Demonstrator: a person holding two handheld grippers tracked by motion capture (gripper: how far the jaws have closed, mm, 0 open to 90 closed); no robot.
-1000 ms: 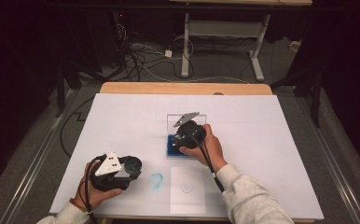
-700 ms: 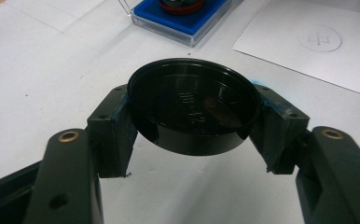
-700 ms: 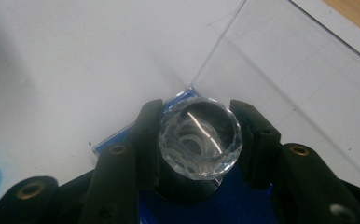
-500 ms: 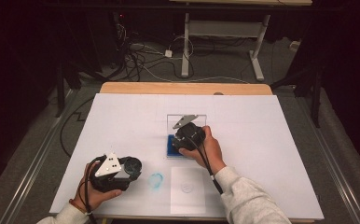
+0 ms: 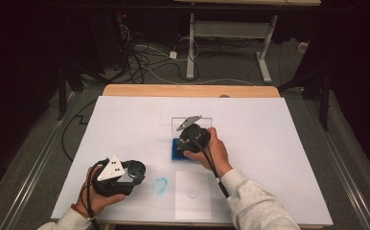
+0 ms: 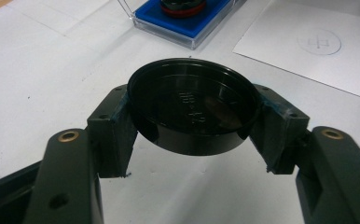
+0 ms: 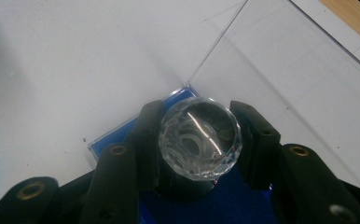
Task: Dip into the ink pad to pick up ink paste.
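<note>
Crystal knob [image 7: 199,137] between right tool [image 7: 197,140] jaws

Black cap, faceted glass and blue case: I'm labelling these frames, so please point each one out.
Black cap [image 6: 194,105]: left gripper view, its inner face.
Faceted glass [image 7: 199,137]: right gripper view, its top face.
Blue case [image 6: 187,25]: left gripper view, its blue foam.

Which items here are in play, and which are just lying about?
In play: black round lid in left gripper; faceted glass piece in right gripper; clear case with blue insert.
Lying about: sheet with printed circle; blue smudge; floor cables.
</note>
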